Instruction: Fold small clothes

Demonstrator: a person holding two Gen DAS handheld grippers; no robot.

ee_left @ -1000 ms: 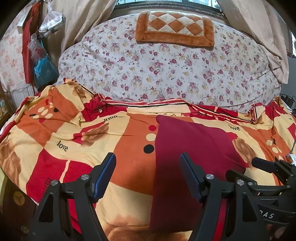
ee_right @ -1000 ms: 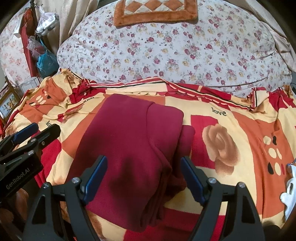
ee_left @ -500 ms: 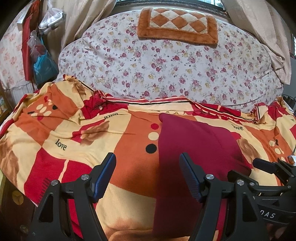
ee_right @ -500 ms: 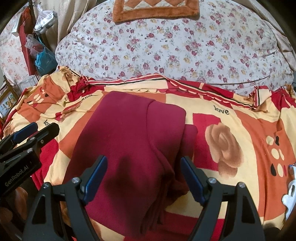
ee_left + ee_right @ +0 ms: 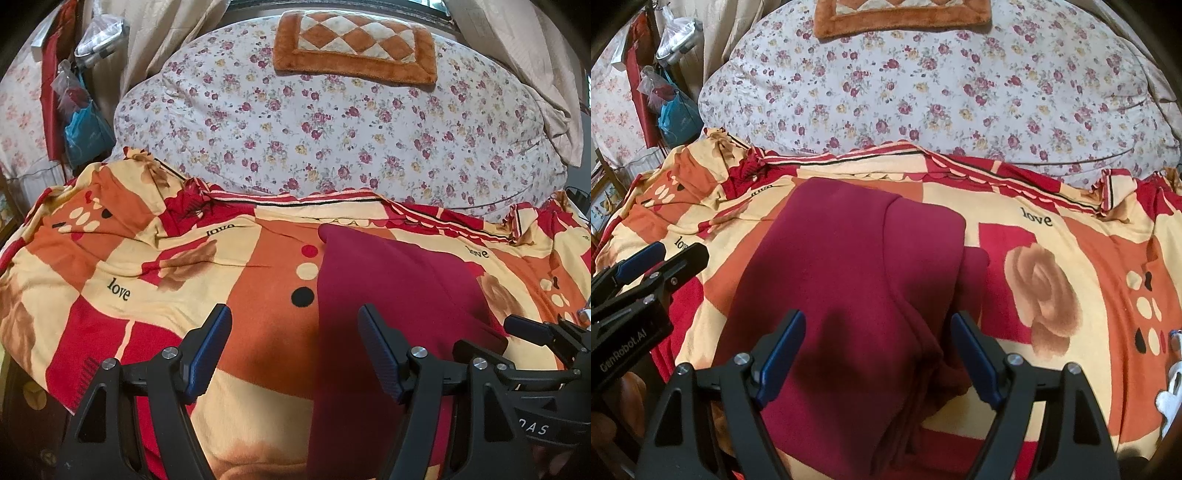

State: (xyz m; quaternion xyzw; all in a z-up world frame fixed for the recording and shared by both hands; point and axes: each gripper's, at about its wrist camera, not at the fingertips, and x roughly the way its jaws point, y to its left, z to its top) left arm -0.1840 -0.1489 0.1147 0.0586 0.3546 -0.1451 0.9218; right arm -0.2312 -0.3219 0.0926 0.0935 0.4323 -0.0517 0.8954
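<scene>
Maroon garment (image 5: 849, 295), one, folded, flat on the patterned "love" blanket (image 5: 129, 280) at the bed's near edge. Two tongs: left tongs (image 5: 295, 347) spread, pinching nothing, over bare blanket just left of the cloth; right tongs (image 5: 877, 350) spread above the garment's near end, pads apart from it. Beyond: one floral duvet (image 5: 332, 140), one orange checkered cushion (image 5: 354, 44). Against the earlier frames: nothing moved, both tongs unchanged.

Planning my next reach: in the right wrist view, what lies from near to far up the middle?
Right gripper, open → folded maroon garment → patterned "love" blanket's scalloped edge → floral quilt → orange checkered mat.
</scene>
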